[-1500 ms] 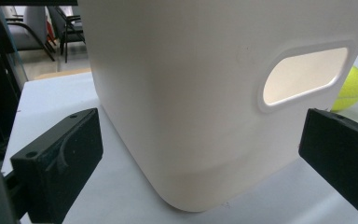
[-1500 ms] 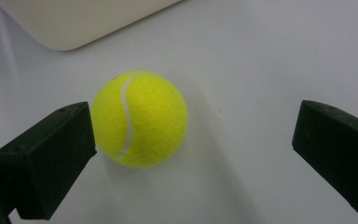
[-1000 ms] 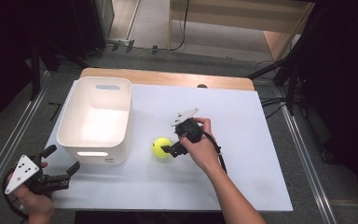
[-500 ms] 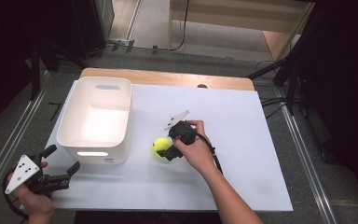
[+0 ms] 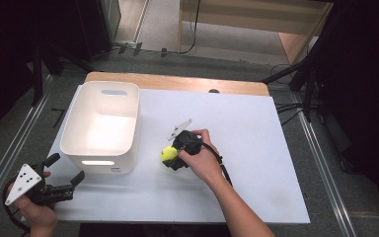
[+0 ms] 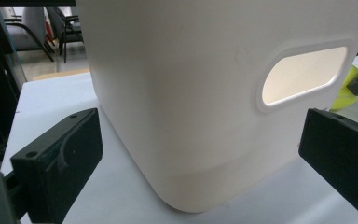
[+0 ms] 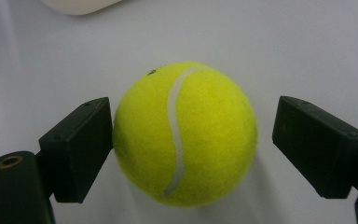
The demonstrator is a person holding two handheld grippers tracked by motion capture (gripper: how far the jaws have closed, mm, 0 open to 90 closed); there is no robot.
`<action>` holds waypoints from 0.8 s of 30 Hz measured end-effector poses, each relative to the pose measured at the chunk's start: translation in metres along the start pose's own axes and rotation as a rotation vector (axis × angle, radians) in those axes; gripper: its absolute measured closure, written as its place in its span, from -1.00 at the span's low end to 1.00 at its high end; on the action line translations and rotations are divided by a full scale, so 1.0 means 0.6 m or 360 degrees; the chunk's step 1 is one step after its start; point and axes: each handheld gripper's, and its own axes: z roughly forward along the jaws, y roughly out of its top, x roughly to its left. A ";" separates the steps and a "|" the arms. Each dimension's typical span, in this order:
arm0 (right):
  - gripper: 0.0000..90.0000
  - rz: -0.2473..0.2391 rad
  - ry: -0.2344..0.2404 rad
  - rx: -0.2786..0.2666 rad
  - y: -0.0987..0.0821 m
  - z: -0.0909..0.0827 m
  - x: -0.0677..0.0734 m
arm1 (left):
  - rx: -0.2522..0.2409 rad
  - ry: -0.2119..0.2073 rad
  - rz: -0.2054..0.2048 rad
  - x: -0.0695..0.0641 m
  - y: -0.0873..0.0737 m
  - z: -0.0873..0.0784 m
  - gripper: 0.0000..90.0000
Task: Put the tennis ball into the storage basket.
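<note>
Writing: none readable on the tennis ball (image 7: 185,135) or the white plastic bin (image 5: 102,128).
Ball: lies on the white table (image 5: 256,148), just right of the bin.
Right gripper (image 5: 174,157): jaws have just been closing around the ball; in the right gripper view one pad touches it, the other stands off.
Left gripper (image 5: 64,177): jaws wide, empty, near the bin's front corner.
Left gripper view: bin's handle slot.

A white table (image 5: 256,148) fills the middle of the frame. At its left stands a white bin (image 5: 101,129) (a slot-shaped handle shows in its far wall). Just right of the bin lies a yellow tennis ball (image 5: 168,154), with the right gripper (image 5: 174,157) around it, jaws just closing in. At the lower left, the left gripper (image 5: 61,174) hovers by the table's corner, jaws apart.
</note>
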 end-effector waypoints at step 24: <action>-0.48 0.0007 0.0037 0.0088 0.005 0.008 0.003 | -0.0001 -0.0002 0.0000 0.000 0.000 0.000 -1.00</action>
